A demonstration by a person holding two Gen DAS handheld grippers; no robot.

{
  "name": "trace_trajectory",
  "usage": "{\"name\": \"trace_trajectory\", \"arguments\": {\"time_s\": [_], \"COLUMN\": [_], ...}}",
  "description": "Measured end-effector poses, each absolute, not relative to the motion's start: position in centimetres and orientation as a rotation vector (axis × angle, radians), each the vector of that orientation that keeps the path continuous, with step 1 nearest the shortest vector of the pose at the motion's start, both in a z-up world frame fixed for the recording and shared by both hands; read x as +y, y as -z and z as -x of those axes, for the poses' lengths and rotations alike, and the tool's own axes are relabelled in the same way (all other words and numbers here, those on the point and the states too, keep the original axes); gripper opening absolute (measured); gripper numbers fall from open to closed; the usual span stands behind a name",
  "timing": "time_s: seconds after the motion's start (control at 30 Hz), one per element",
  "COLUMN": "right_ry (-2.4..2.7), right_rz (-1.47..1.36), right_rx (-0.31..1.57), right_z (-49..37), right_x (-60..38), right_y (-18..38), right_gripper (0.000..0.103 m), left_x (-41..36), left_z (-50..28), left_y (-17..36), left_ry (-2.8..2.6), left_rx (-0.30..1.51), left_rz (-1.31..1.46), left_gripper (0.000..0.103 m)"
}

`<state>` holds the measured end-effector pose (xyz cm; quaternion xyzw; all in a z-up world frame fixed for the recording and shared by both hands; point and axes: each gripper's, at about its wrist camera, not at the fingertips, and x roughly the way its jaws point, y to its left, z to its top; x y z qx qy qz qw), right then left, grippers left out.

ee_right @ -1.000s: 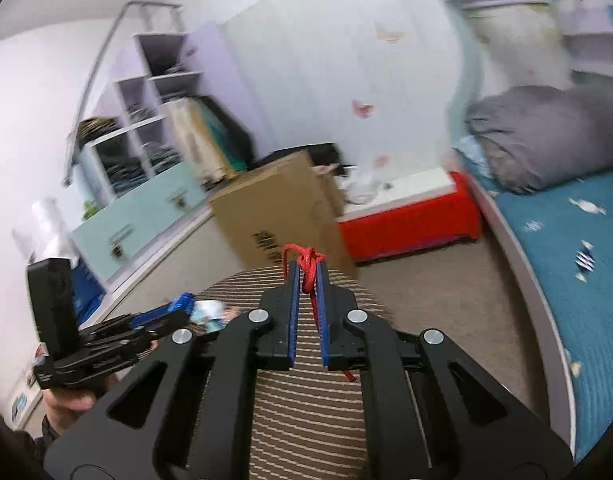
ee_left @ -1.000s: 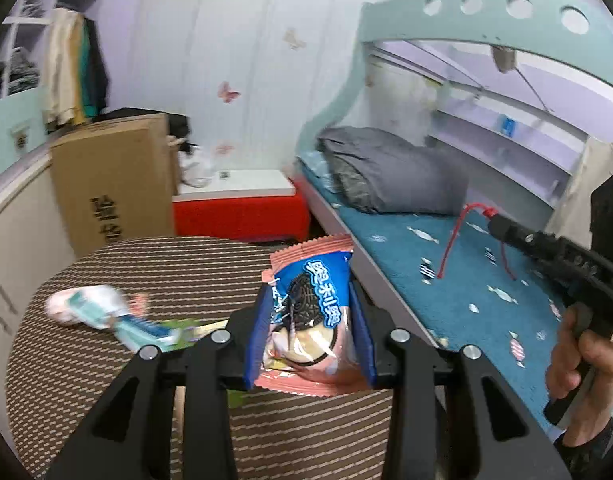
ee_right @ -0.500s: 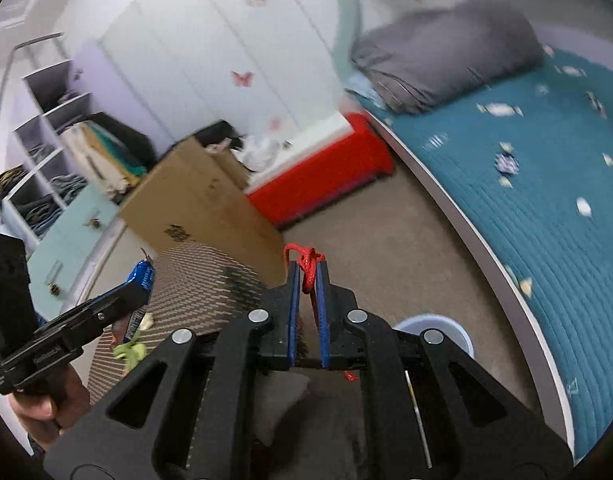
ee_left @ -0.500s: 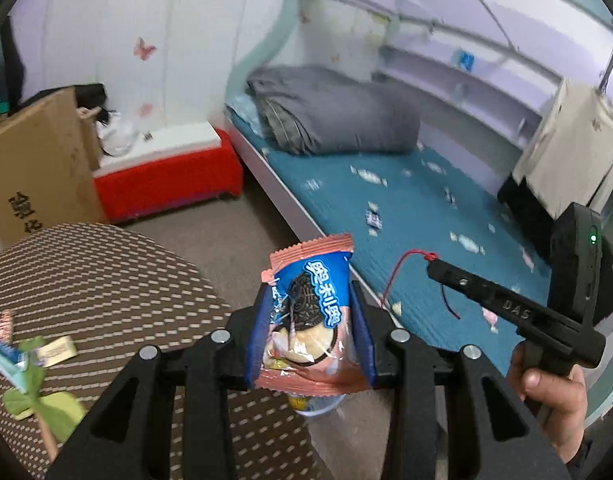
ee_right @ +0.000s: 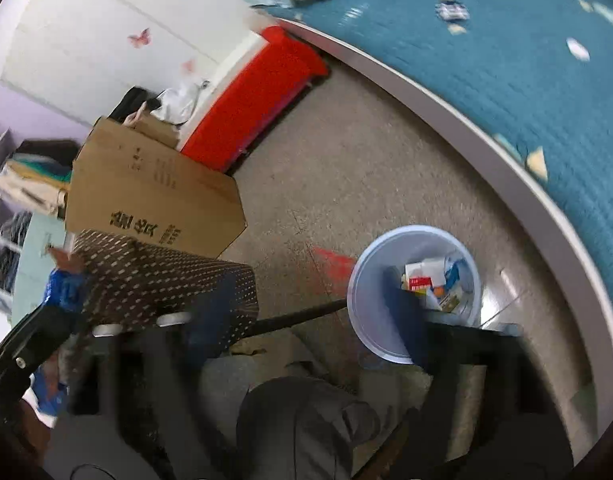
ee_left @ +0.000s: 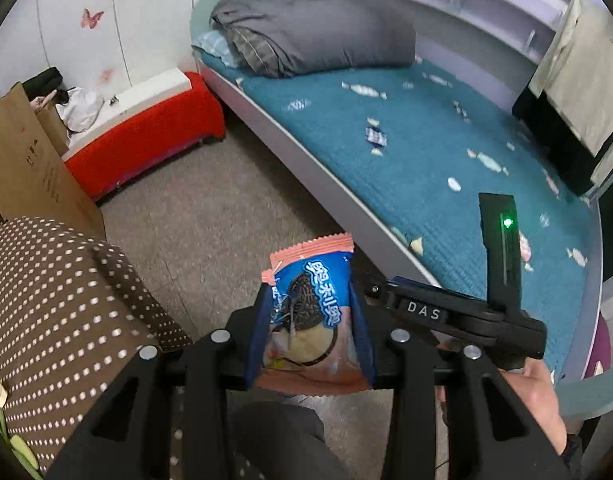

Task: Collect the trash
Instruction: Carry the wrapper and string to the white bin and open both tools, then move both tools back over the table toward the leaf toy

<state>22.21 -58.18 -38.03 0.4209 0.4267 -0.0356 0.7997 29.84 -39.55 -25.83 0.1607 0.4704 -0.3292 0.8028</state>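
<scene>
Currently my left gripper (ee_left: 311,322) is clamped on a pink-and-blue cookie wrapper (ee_left: 312,316), which stands upright between the blue pads above the bare floor (ee_left: 210,220), just off the edge of the dotted brown tablecloth (ee_left: 58,296). My right gripper (ee_right: 302,320) has its fingers spread wide apart, and they appear blurred in the right wrist view. A red smear (ee_right: 332,264) shows between them, just left of the pale blue bin (ee_right: 358,312); I cannot tell what it is. The bin stands on the floor near the bed frame (ee_right: 486,120) and contains small cartons and wrappers (ee_right: 430,278). In the left wrist view, my right hand (ee_left: 540,396) grips the black handle marked DAS (ee_left: 446,312). A cardboard box (ee_right: 146,192) stands behind the table, with a red bench (ee_left: 146,136) beyond.
</scene>
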Motion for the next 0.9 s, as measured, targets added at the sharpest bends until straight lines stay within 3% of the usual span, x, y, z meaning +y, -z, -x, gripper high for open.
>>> {"name": "trace_trajectory", "arguments": {"time_s": [0.23, 0.27, 0.3, 0.33, 0.37, 0.53, 0.9], "right_ry": [0.133, 0.141, 0.150, 0.158, 0.162, 0.191, 0.195], "right_rz": [-0.948, -0.950, -0.947, -0.940, -0.935, -0.907, -0.827], "right_rx": [0.867, 0.843, 0.820, 0.797, 0.783, 0.717, 0.646], "right_z": [-19.7, -19.0, -18.4, -17.9, -17.6, -15.9, -15.0], "right_x": [-60.3, -60.8, -61.1, -61.2, -61.3, -61.7, -57.9], "right_y": [37.5, 36.9, 36.1, 35.3, 34.8, 31.7, 26.5], "right_gripper": [0.083, 0.084, 0.086, 0.087, 0.088, 0.096, 0.097], "left_x": [-41.9, -42.4, -42.8, -43.1, -43.2, -42.3, -36.2], "left_z": [-30.6, -30.7, -30.7, -30.8, -31.0, -31.4, -28.6], "left_y": [28.1, 28.4, 28.5, 28.5, 28.3, 26.7, 20.8], "left_ry": [0.720, 0.739, 0.742, 0.732, 0.698, 0.664, 0.648], "left_rx": [1.063, 1.081, 1.083, 1.074, 1.053, 1.026, 0.879], "left_rz": [-0.410, -0.424, -0.431, -0.438, -0.444, -0.395, -0.304], "left_gripper": [0.039, 0.044, 0.052, 0.077, 0.094, 0.094, 0.094]}}
